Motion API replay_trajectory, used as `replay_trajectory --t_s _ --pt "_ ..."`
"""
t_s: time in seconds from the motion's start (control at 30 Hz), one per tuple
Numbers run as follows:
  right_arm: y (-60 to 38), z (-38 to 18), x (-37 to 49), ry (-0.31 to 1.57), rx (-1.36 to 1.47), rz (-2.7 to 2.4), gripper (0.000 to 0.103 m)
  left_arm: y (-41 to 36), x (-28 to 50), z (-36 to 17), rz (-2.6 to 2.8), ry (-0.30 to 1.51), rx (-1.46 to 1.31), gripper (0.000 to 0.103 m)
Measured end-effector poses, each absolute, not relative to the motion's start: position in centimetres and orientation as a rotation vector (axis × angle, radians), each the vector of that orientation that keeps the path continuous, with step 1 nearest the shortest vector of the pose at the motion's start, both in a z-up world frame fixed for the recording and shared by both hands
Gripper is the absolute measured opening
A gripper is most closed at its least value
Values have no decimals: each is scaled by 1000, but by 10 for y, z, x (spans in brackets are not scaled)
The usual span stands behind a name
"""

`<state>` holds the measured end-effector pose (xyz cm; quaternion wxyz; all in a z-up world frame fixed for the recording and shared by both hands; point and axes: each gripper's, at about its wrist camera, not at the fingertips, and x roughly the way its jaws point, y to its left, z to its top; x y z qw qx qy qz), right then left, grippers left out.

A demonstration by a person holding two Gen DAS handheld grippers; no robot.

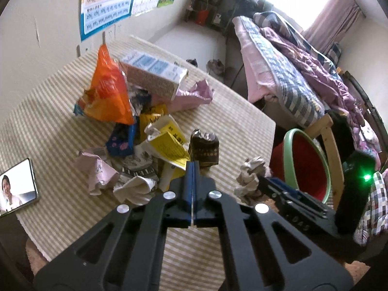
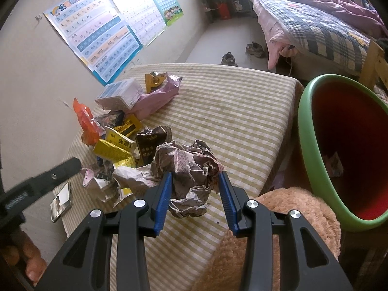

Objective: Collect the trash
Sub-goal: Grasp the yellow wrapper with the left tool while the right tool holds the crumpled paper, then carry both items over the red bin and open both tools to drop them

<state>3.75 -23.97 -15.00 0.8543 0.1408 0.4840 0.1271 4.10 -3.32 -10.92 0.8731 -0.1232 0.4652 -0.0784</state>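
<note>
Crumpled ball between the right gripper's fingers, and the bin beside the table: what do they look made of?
Crumpled ball: thin printed paper, matte, judging by sharp creases and small text. The right gripper is open around it. Bin: likely plastic, with a smooth, slightly glossy green rim and a red inside.

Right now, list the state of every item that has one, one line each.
left gripper: shut, empty, above the pile.
right gripper: open, fingers either side of the paper ball.
crumpled paper ball: crushed, on the table.
red bin: tilted toward the table, one scrap inside.
white carton: torn open, lying on its side.
orange snack bag: crumpled, atop the pile.
phone: screen on.
</note>
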Motion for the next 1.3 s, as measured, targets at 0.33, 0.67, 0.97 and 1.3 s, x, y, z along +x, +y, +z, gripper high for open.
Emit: replay_trajectory --t_s 0.33,0.67,0.97,1.3 --pt "-236 -145 35 1007 283 280 39 -42 36 -95 -184 935 -245 0" --pt "-249 -126 32 982 330 291 39 -53 33 -83 -220 905 -248 0" --pt "-283 -122 25 982 387 232 39 -65 32 -78 -251 894 -244 0" --pt "-318 -111 25 934 432 160 39 -74 34 -73 -295 890 -266 0"
